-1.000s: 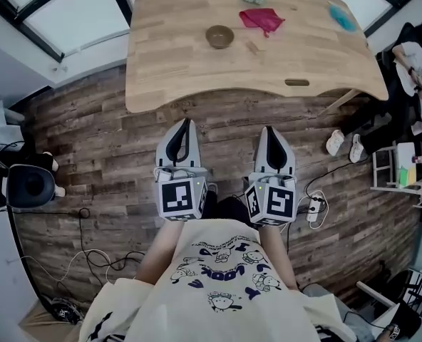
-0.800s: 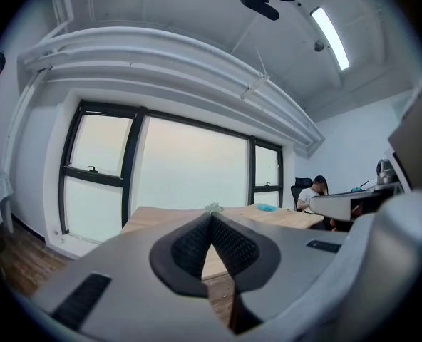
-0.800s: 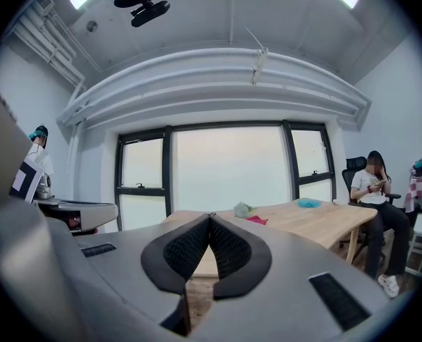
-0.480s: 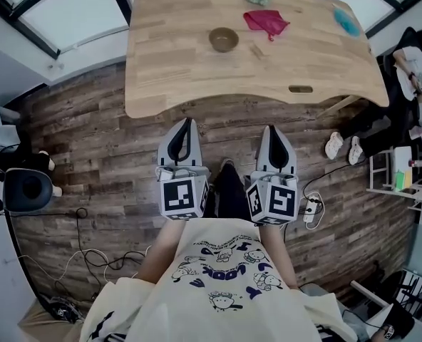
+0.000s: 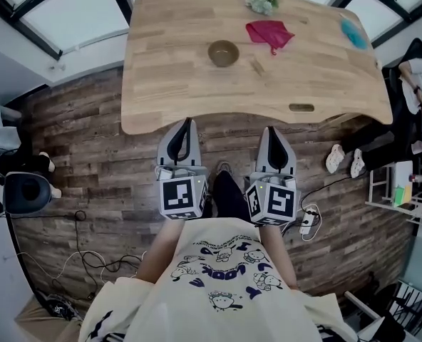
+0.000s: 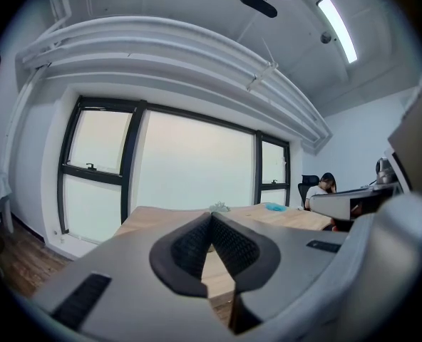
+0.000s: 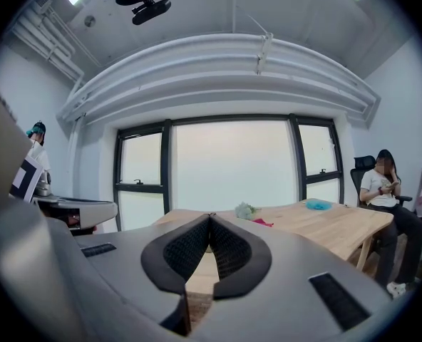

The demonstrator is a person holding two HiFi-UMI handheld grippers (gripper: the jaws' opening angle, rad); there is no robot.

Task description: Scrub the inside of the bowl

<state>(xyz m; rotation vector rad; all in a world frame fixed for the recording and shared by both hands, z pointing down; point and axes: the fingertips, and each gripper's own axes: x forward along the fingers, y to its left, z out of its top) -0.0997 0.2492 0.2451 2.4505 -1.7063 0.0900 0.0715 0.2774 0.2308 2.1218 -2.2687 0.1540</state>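
Note:
A small brown bowl (image 5: 223, 53) stands on the wooden table (image 5: 168, 63), toward its far middle. A red cloth (image 5: 269, 32) lies just right of it and shows in the right gripper view as the red cloth (image 7: 261, 221). My left gripper (image 5: 187, 121) and right gripper (image 5: 269, 129) are held side by side over the floor, just short of the table's near edge, both pointing at it. Both are shut with nothing in them: the left gripper (image 6: 211, 214) and right gripper (image 7: 210, 216) show their pads closed together. The bowl is hidden in both gripper views.
A blue item (image 5: 353, 33) and a pale green bunch (image 5: 263, 0) lie at the table's far side. A dark office chair (image 5: 29, 187) and cables (image 5: 90, 255) are on the left floor, a power strip (image 5: 307, 219) on the right. A seated person (image 7: 383, 184) is at the right.
The table has slid nearer in the head view, so its near edge now lies just beyond the fingertips. Both grippers keep their pose in front of the body and stay shut.

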